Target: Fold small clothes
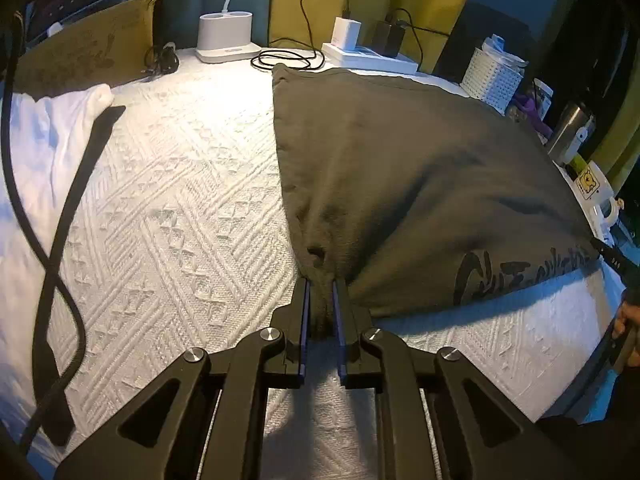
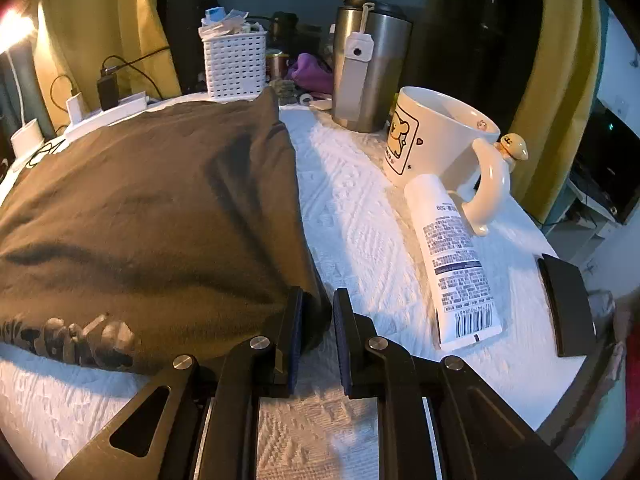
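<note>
A dark olive-grey T-shirt (image 1: 400, 168) with black lettering lies spread on the white textured cloth. My left gripper (image 1: 320, 284) is shut on the shirt's near left corner, with fabric bunched between the pads and lifted a little. In the right wrist view the same shirt (image 2: 160, 208) fills the left half. My right gripper (image 2: 316, 300) is shut on the shirt's near right corner, with a fold of fabric between the pads. The right gripper also shows in the left wrist view (image 1: 612, 260) at the far right edge.
A white mug (image 2: 436, 140), a white tube (image 2: 452, 256), a steel tumbler (image 2: 372, 68) and a white basket (image 2: 236, 64) stand to the right. A power strip with chargers (image 1: 372, 52) and a white lamp base (image 1: 226, 36) sit at the back. A black cable (image 1: 52, 272) and white cloth (image 1: 44, 136) lie at left.
</note>
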Demonstrator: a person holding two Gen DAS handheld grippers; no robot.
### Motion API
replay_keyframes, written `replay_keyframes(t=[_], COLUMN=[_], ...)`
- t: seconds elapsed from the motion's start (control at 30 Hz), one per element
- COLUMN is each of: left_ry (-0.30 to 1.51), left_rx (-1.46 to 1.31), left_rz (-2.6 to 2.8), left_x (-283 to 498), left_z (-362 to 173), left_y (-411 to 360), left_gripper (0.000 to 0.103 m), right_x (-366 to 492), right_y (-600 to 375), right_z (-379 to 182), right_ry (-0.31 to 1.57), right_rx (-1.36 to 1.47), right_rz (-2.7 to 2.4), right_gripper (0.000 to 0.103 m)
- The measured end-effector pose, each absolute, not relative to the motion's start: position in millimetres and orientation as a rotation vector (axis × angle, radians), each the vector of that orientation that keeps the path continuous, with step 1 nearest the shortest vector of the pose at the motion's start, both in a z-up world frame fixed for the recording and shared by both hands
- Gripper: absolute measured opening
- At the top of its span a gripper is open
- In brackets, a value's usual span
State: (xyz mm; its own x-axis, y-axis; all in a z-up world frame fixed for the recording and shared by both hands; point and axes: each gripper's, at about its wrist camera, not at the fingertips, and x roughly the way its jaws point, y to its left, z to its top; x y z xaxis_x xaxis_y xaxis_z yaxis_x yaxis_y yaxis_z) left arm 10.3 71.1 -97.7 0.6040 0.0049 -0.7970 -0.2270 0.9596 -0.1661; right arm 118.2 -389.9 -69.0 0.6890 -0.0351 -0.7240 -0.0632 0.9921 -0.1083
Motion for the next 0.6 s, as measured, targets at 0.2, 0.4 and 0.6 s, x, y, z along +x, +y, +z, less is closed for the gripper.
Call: replay_keyframes(t=[0.2,0.4,0.6], left_ry=[0.920,0.878,0.826], left_rx=[-0.256,-0.215,-0.202], left_rz=[0.169,0.204,0.197], left_x=[6,3,8], left_z=[-96,-82,-63], left_y=[74,74,71], left_gripper=[0.033,0.055,0.060], right_x=[116,111,101], right_y=[-393,-403,-408], right_z=[-69,-67,-57], right_ry=[0.808,0.823,0.819], right_rx=[-0.130,-0.086,-0.053], right_rz=[-0.021,-0.011,-0.003], right_gripper=[0.038,0.045,0.053])
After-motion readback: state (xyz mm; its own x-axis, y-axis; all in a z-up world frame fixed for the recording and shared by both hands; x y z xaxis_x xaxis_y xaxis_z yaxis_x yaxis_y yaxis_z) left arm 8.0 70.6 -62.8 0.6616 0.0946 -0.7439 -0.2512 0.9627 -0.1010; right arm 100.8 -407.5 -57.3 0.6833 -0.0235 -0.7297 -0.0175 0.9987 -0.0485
